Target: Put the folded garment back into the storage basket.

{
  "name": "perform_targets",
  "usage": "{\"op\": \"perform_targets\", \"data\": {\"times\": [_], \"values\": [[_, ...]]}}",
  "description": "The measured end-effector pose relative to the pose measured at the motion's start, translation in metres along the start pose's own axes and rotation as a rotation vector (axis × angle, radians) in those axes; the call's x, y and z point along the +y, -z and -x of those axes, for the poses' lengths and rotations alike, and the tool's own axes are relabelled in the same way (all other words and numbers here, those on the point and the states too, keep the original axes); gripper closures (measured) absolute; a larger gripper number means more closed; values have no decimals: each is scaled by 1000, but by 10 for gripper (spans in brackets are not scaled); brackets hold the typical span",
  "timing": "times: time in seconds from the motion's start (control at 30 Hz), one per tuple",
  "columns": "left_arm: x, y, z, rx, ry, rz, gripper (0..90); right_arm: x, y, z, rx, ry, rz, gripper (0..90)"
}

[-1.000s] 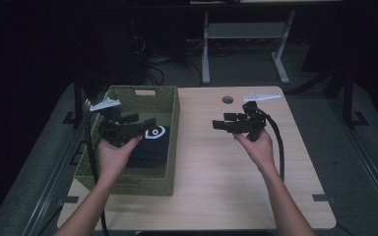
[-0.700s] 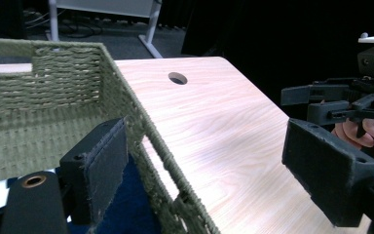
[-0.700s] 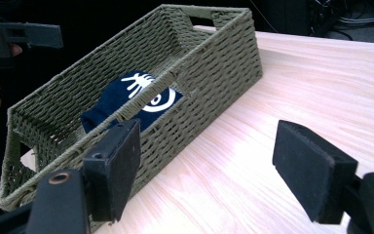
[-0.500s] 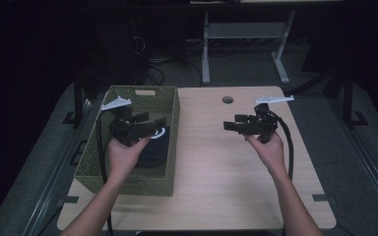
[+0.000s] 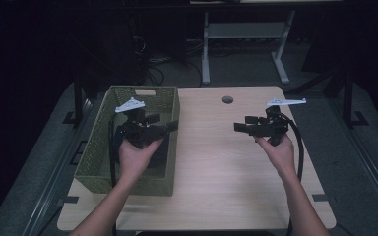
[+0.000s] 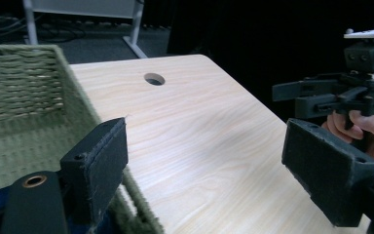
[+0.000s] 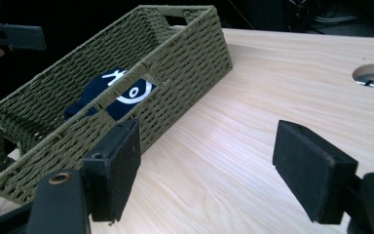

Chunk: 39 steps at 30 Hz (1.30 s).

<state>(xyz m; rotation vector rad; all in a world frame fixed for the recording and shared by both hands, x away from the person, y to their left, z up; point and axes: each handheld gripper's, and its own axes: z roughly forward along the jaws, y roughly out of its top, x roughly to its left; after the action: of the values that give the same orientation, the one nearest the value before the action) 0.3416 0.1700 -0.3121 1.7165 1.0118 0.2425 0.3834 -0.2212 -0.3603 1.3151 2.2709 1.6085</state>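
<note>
Basket [image 5: 101, 132] sits on the left half of the table [image 5: 226, 162] in the high view; my left gripper [image 5: 170, 125] hangs over its right side, and my right gripper [image 5: 239, 128] hangs over bare wood well to its right. In my left gripper view, jaws stand wide apart and empty beside the basket [image 6: 24, 97] wall, my right hand [image 6: 370, 129] beyond. In my right gripper view, jaws gape empty, facing the basket [image 7: 185, 53], where a dark cloth [image 7: 121, 95] with white markings lies inside.
</note>
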Motion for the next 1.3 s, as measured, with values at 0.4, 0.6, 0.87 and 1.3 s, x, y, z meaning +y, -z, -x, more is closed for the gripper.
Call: {"op": "perform_targets", "data": {"times": [0.4, 0.6, 0.87, 1.3], "values": [[-3, -18, 16, -49, -8, -13, 166, -11, 21, 20, -36, -35, 29, 253], [-4, -27, 26, -79, -15, -19, 166, -17, 28, 29, -60, -51, 27, 254], [-7, -38, 38, -122, -27, -27, 168, -24, 37, 40, -101, -69, 13, 253], [-24, -54, 61, -197, -47, -50, 168, -44, 50, 55, -145, -104, -4, 254]]}}
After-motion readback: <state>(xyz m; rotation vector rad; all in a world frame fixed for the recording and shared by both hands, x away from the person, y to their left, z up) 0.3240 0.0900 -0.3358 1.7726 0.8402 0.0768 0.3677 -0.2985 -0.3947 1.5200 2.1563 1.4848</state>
